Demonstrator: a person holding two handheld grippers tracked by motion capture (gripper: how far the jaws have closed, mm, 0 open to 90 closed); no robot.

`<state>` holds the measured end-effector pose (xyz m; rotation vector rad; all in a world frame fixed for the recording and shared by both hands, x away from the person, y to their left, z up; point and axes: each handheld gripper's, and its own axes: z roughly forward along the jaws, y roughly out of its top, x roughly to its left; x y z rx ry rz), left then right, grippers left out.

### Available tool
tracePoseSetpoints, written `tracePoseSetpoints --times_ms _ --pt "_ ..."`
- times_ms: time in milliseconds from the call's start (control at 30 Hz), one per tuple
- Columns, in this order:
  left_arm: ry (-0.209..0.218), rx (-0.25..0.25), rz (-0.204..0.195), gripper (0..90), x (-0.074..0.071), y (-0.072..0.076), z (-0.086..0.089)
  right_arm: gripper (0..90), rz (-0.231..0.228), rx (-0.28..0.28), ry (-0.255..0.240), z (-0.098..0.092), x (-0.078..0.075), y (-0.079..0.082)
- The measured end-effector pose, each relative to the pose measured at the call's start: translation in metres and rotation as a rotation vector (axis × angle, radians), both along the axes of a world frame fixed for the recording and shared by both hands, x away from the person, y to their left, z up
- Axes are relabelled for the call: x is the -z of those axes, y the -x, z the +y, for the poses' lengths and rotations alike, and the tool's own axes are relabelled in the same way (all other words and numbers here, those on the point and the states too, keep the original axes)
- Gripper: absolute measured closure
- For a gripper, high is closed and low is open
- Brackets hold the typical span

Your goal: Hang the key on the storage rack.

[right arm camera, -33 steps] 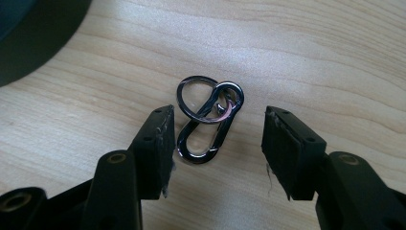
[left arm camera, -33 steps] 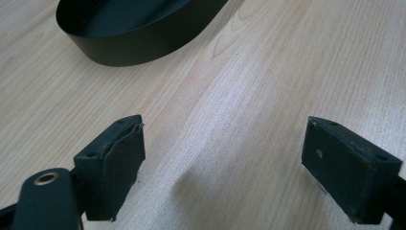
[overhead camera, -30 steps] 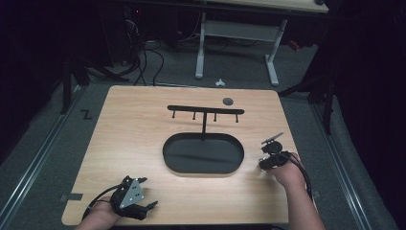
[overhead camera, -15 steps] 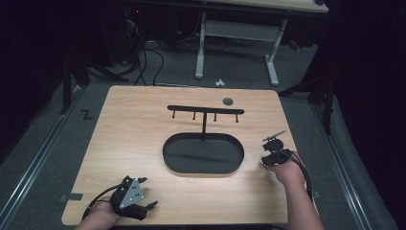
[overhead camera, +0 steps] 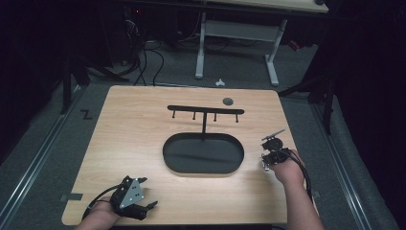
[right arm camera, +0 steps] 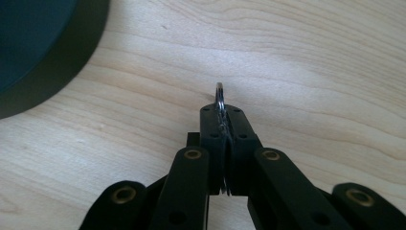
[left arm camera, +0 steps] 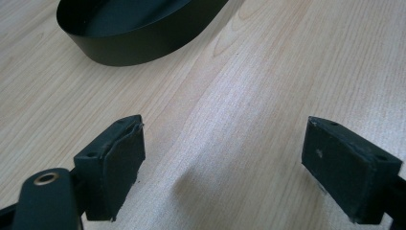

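My right gripper (right arm camera: 222, 115) is shut on a thin metal ring (right arm camera: 219, 93), seen edge-on, whose rim pokes out past the jaw tips just above the wood. In the high view the right gripper (overhead camera: 273, 140) hovers right of the black oval tray (overhead camera: 203, 154). A black hook rack (overhead camera: 205, 111) stands at the tray's far rim, its several hooks bare. My left gripper (overhead camera: 149, 192) rests near the table's front left edge. It is open, with its pads (left arm camera: 119, 163) wide apart and bare wood between them; the tray wall (left arm camera: 143, 45) lies ahead of it.
A small dark disc (overhead camera: 228, 101) lies on the wooden table (overhead camera: 129, 129) behind the rack's right end. Dark floor, cables and a white desk frame (overhead camera: 234, 33) lie beyond the far edge. Table edges are close to both hands.
The right gripper has shifted very slightly with the ring still in its jaws. The left gripper has not moved.
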<state>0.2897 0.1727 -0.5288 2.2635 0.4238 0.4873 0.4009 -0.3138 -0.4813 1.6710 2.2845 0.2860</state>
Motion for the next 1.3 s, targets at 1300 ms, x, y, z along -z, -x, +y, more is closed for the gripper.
tracePoseSetpoints --times_ms 1300 --pt "-0.002 -0.001 0.001 15.3 0.000 0.000 0.000 88.2 -0.019 -0.010 -0.125 0.005 -0.049 0.038"
